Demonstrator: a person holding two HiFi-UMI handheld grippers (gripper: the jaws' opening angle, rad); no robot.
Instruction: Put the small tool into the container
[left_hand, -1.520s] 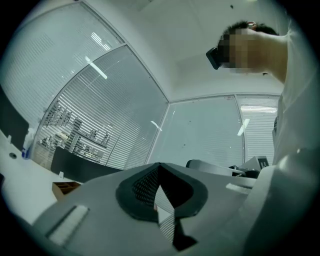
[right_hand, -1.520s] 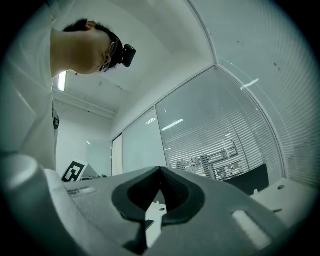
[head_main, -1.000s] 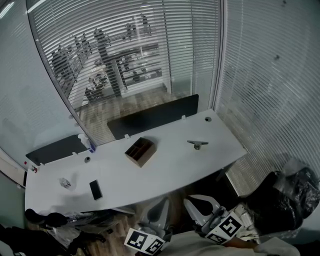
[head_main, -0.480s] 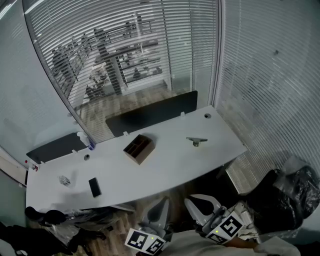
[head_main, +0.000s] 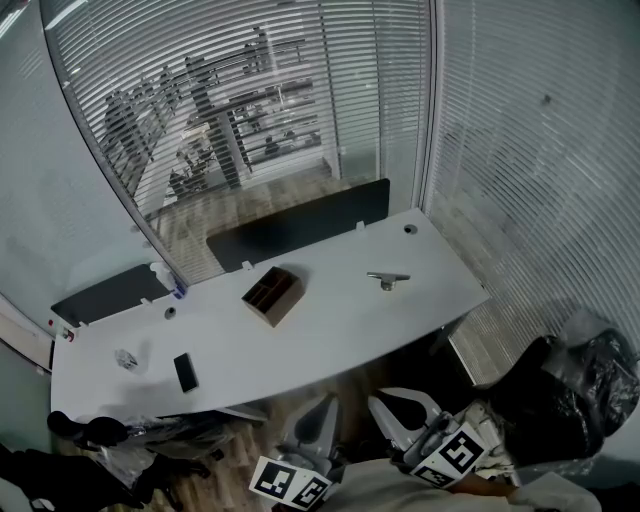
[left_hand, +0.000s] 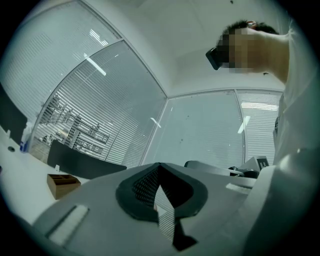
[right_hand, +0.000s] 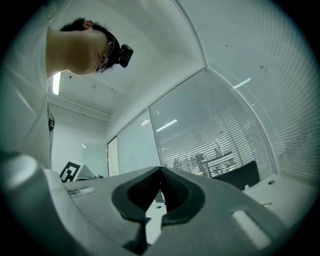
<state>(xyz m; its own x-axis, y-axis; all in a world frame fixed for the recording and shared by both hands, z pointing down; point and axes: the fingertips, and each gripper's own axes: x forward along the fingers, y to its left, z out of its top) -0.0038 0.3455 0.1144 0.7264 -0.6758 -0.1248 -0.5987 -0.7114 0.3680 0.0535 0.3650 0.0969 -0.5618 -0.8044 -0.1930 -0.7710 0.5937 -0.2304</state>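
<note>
Head view, bench: a long white bench crosses a glass-walled room, with dark partition panels along its far edge.
Head view, task's thing: the small T-shaped metal piece lies on the bench towards its right end, well apart from the box.
Head view, container: the wooden compartment box stands near the middle of the bench, left of the metal piece.
Head view, other things: a black phone lies flat near the front edge on the left, and a bottle stands by the far edge.
Head view, tools: the left tool and the right tool are side by side at the bottom of the frame, short of the bench, touching nothing on it.
Left gripper view, tool: the left tool has its jaws together at the tips, with nothing between them.
Left gripper view, surroundings: the wooden compartment box shows at lower left on the bench, with slatted blinds behind the glass.
Right gripper view, tool: the right tool has its jaws pressed together and holds nothing.
Right gripper view, surroundings: the bench shows at right with a partition panel behind it, and the person's head camera is above.
</note>
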